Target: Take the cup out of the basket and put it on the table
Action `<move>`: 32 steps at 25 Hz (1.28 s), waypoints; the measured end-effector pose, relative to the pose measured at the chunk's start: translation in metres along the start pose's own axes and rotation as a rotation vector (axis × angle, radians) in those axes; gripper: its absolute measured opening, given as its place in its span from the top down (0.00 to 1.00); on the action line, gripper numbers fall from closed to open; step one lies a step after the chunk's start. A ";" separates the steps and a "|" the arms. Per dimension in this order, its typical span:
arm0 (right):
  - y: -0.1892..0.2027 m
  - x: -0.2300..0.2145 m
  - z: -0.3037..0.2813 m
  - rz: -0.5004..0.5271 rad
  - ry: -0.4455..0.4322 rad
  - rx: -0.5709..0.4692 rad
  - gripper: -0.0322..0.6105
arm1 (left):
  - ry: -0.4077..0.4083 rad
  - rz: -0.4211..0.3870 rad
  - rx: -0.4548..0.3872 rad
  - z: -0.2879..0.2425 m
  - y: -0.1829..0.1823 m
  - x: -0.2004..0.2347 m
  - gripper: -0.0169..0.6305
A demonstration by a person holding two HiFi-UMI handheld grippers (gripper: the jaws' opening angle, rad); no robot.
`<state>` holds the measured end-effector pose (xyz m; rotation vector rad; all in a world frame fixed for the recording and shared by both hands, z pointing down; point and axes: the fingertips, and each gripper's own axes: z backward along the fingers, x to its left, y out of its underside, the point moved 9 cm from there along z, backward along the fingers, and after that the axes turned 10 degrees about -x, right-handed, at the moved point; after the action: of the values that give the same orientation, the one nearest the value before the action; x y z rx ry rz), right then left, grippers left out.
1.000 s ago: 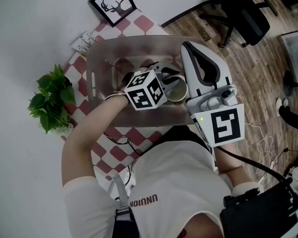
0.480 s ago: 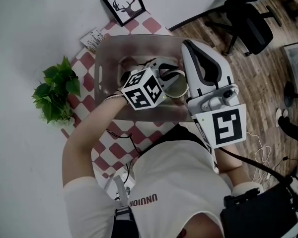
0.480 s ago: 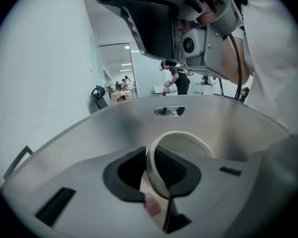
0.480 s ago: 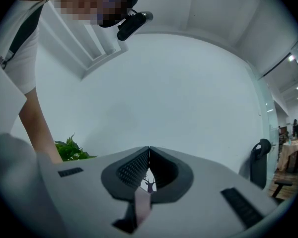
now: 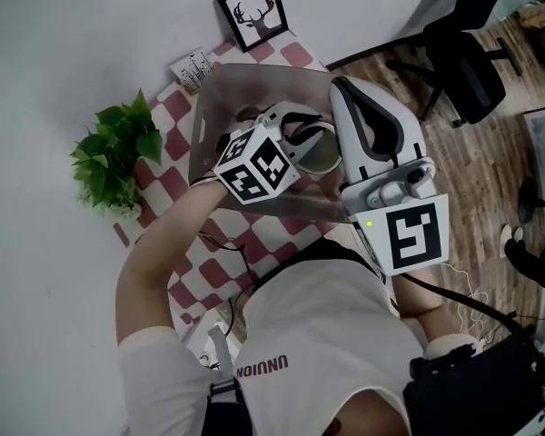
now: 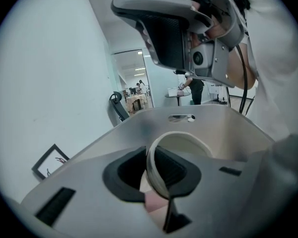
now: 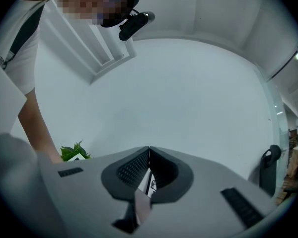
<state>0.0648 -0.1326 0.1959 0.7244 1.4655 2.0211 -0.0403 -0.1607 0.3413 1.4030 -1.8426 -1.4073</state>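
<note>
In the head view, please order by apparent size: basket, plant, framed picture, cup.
1. basket, the largest
2. plant
3. framed picture and cup look alike; the cup is partly hidden, so I leave them unranked.

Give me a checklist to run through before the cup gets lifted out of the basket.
1. Grip: ok. The left gripper is closed on the cup at its rim, one jaw inside and one outside.
2. Cup clear of the basket: not ok. It sits within the walls.
3. Right gripper free: ok. Its jaws are together with nothing between them.
4. Lift path: cannot tell. The right gripper hangs close beside the cup.
5. Landing spot: ok. Bare checkered table shows between the basket and the plant.
</note>
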 end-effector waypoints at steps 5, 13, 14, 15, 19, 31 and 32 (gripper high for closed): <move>-0.005 0.009 -0.004 -0.003 -0.034 -0.023 0.92 | -0.092 0.015 -0.010 0.017 -0.002 0.006 0.87; -0.009 0.019 -0.004 0.028 -0.100 -0.035 0.92 | -0.218 0.039 -0.054 0.043 -0.011 0.009 0.87; -0.010 0.020 -0.004 0.026 -0.103 -0.040 0.92 | -0.234 0.040 -0.059 0.046 -0.012 0.010 0.87; -0.011 0.020 -0.004 0.025 -0.107 -0.044 0.92 | -0.250 0.043 -0.064 0.049 -0.013 0.010 0.87; -0.017 0.023 -0.005 0.022 -0.121 -0.067 0.92 | -0.317 0.044 -0.084 0.062 -0.020 0.011 0.87; -0.030 0.040 -0.013 0.021 -0.179 -0.111 0.92 | -0.491 0.017 -0.129 0.105 -0.036 0.012 0.87; -0.031 0.041 -0.014 0.020 -0.185 -0.115 0.92 | -0.504 0.015 -0.134 0.109 -0.037 0.012 0.87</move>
<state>0.0288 -0.1052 0.1674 0.8553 1.2319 1.9772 -0.1151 -0.1201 0.2625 1.0265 -1.9909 -1.9712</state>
